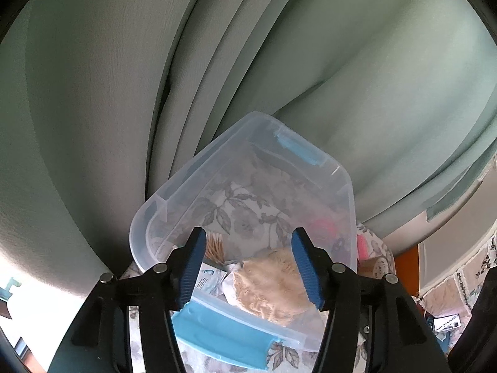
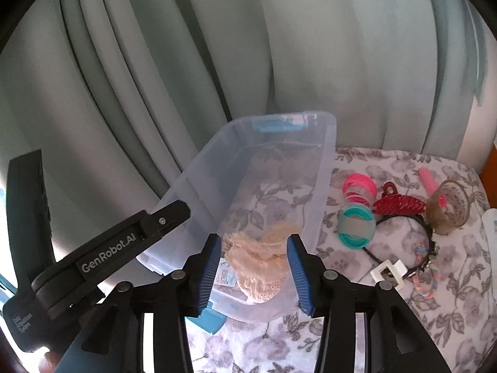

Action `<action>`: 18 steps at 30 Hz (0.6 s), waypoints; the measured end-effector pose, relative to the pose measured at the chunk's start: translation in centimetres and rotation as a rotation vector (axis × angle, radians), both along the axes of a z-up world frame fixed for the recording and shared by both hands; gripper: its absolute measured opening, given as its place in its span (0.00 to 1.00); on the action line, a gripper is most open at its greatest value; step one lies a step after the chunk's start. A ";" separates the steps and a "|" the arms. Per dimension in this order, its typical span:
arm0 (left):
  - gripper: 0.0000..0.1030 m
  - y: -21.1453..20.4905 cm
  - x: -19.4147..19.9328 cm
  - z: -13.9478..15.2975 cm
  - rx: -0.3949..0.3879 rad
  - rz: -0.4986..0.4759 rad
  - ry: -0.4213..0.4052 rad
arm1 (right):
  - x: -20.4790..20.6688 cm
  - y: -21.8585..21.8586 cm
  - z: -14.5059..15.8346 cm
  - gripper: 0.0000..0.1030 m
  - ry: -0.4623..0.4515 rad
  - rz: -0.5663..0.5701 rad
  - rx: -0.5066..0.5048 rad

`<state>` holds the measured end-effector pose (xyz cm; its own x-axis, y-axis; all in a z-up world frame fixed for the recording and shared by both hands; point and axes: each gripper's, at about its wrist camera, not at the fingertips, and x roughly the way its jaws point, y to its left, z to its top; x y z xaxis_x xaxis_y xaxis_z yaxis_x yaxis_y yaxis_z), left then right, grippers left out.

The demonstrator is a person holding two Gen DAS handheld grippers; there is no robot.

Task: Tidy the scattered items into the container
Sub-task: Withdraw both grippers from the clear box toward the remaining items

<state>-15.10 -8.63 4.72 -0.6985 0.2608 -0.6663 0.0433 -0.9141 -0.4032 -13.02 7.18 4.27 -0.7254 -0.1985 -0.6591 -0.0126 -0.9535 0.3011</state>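
A clear plastic container (image 1: 350, 192) with blue handles stands on a floral cloth, against a curtain. At its near end lie a cream crochet piece (image 1: 273, 283), a small wipe packet (image 1: 211, 279) and a bundle of thin wooden sticks (image 1: 216, 247). My left gripper (image 1: 248, 236) hovers open over that end, its blue pads apart on either side of the crochet piece without pressing it. My right gripper (image 2: 254, 241) is open above the same crochet piece (image 2: 264, 264) in the container (image 2: 331, 143). A finger (image 2: 124, 239) of my left gripper reaches in from the left.
To the right of the container, the cloth holds pink hair ties (image 2: 358, 186), teal hair ties (image 2: 355, 227), a red hair claw (image 2: 399, 203), a black headband (image 2: 427, 236), a white clip (image 2: 388, 275), a pastel braided tie (image 2: 430, 279), a pink tube (image 2: 430, 183) and a round brown tape (image 2: 447, 211).
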 end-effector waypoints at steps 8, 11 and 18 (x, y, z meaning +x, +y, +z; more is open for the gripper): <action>0.63 0.4 0.4 0.5 -0.018 -0.001 0.004 | 1.7 1.5 1.6 0.48 0.031 -0.054 -0.007; 0.64 0.5 1.0 0.9 -0.024 -0.020 0.011 | 2.6 2.1 2.1 0.50 0.052 -0.078 -0.020; 0.65 0.7 2.8 2.5 -0.096 -0.046 0.045 | 4.6 3.3 3.0 0.52 0.093 -0.093 -0.062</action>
<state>-12.31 -7.91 7.23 -0.7167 0.2301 -0.6584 -0.0160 -0.9492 -0.3143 -8.38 10.47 7.24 -0.7997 -0.1654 -0.5771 -0.0700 -0.9291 0.3632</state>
